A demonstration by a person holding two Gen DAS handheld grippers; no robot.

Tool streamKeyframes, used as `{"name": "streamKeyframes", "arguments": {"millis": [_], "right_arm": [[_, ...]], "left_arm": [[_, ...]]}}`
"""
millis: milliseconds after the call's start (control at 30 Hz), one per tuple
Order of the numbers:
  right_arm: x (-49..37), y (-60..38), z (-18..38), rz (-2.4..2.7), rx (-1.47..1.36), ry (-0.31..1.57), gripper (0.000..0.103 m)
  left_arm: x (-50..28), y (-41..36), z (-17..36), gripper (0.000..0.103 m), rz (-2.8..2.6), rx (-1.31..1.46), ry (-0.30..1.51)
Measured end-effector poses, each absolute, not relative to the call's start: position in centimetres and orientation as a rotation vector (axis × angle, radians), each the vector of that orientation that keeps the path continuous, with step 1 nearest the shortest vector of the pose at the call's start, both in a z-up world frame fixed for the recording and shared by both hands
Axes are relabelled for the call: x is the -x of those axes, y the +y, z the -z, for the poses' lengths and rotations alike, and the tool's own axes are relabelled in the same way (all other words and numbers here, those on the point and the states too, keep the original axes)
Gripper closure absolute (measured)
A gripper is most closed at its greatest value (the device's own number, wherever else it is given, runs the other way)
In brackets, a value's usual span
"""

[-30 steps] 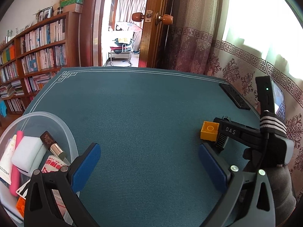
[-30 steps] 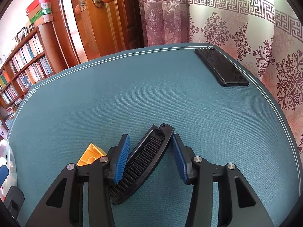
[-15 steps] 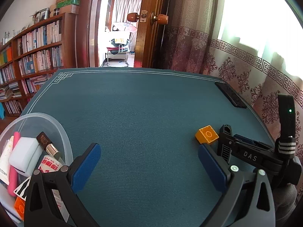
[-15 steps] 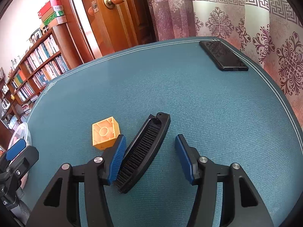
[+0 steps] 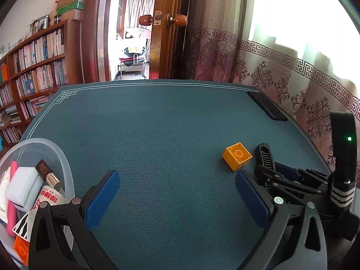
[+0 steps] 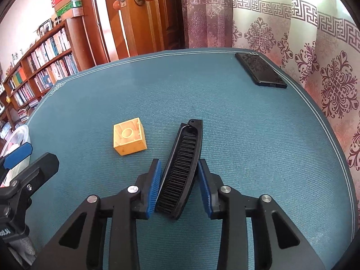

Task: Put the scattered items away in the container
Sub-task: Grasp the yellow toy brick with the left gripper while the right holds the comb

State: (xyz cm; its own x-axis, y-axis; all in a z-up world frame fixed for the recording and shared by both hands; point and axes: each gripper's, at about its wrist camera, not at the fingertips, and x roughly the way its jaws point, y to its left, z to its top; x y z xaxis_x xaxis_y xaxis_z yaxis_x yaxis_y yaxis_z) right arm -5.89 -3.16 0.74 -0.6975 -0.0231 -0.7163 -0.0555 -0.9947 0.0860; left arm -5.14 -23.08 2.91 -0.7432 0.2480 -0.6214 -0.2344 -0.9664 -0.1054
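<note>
Two items remained loose on the mat: a comb (image 6: 182, 168) and a block (image 6: 129, 139). Half a second earlier the right gripper (image 6: 180, 180) stood wide around the comb; its pads had since closed onto both flanks, clamping it, apparently still resting on the mat. Block lay just left of those fingers. Left gripper (image 5: 177, 193) stayed spread apart, empty, with the tub (image 5: 65, 164) at its left. Judgement: grasp secured; lift and transfer to tub due next.

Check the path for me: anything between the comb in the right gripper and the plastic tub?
The comb sits between the right gripper's fingers. Toward the tub lie the yellow block and the open left gripper.
</note>
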Motion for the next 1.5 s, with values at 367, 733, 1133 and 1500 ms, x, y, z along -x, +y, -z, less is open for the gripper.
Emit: {"name": "streamKeyframes", "arguments": {"millis": [367,733,1133,1500], "right_arm": [[5.3,0.2,-0.5,-2.877,1.204,0.303,0.071],[5.6,1.5,-0.5,-2.853,1.228,0.288,0.072],[5.6,2.1,-0.2,-2.861,1.237,0.352,0.072],[5.4,1.3,-0.3,-2.855,1.217,0.279,0.072]], "left_arm": [[5.3,-21.4,-2.2,0.000,-2.612,1.010,-0.032],[7.3,-16.7,-1.2,0.000,-2.540,1.082,0.143],[10.9,-14.2,-0.4,0.017,-2.522,1.165,0.175],[10.5,-13.1,-0.6,0.056,-2.554,1.089,0.289]]}}
